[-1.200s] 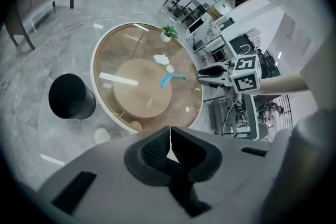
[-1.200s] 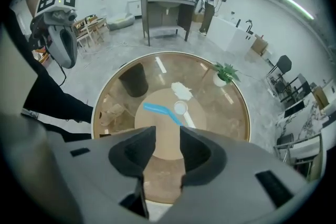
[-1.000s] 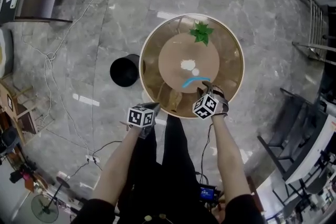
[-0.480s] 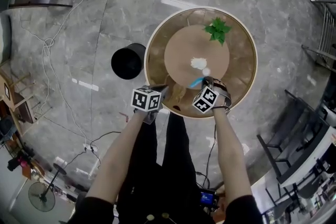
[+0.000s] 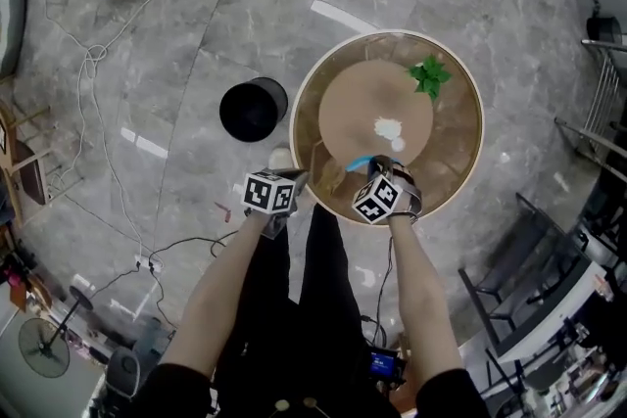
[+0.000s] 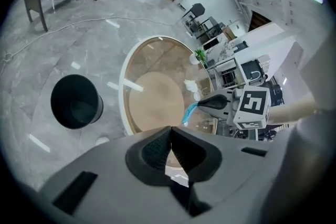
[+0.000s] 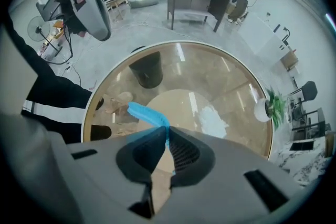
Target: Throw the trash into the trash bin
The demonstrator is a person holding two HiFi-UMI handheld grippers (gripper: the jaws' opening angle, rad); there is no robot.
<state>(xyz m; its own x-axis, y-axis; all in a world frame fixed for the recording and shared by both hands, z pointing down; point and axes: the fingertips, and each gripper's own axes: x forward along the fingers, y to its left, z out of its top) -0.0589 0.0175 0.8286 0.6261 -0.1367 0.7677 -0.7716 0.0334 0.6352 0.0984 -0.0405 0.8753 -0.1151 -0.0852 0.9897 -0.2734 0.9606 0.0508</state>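
A blue strip of trash [image 7: 147, 114] sticks out from between the jaws of my right gripper [image 7: 167, 134], which points down over the near part of the round glass table [image 5: 470, 162]. Its jaws are closing and the pads press on the strip [image 5: 359, 162]. A crumpled white paper [image 5: 389, 127] lies on the table's middle. The black trash bin [image 5: 253, 109] stands on the floor left of the table. My left gripper [image 6: 170, 131] hangs shut and empty at the table's near-left edge, with the bin [image 6: 76, 102] ahead on its left.
A small potted plant [image 5: 429, 75] stands at the table's far right. Cables [image 5: 93, 73] trail over the grey marble floor at the left. Dark chairs [image 5: 509, 299] and office furniture stand at the right.
My right gripper reached the blue strip and closed on its end; the strip no longer lies flat. Both hands have shifted slightly toward the table.
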